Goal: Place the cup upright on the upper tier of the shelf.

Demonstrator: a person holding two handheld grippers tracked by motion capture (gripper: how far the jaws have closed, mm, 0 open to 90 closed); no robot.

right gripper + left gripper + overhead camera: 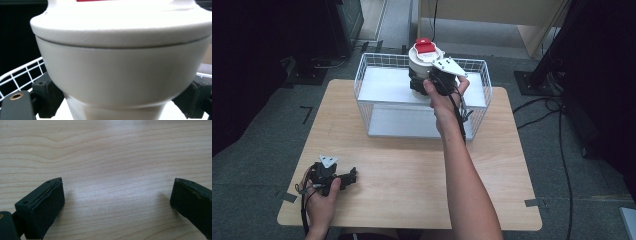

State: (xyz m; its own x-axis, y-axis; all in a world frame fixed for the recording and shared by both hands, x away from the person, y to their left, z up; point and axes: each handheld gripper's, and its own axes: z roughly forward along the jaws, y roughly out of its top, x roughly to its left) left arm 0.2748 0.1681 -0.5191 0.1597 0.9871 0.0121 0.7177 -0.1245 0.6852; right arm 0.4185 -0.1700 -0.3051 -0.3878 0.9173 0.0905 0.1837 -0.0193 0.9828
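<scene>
**A:** What have you got on the right side?

**B:** I have the right hand-held gripper (424, 84) out over the white wire basket (377, 62) at the far end of the bench (412, 165). Its jaws are clamped on the lower, narrower part of a white container (424, 62), one jaw on either side. In the right gripper view the white container (120, 72) sits right up against the camera, with a jaw pressed to each flank and a seam running below its wider upper rim. Basket wire (20, 75) shows behind it on the left.

**A:** Anything on top of the container?

**B:** A red cap (425, 46), seen from the high view. The container is upright, at the middle of the basket's back part. I cannot tell whether its base touches the basket's white shelf (382, 82) or hangs just above it.

**A:** And the left?

**B:** My left hand-held gripper (354, 176) lies low at the near left corner of the bench, well apart from the basket. Its jaws are spread wide with nothing between them; the left gripper view has bare wood grain (112, 170) between the two black pads (47, 205).
</scene>
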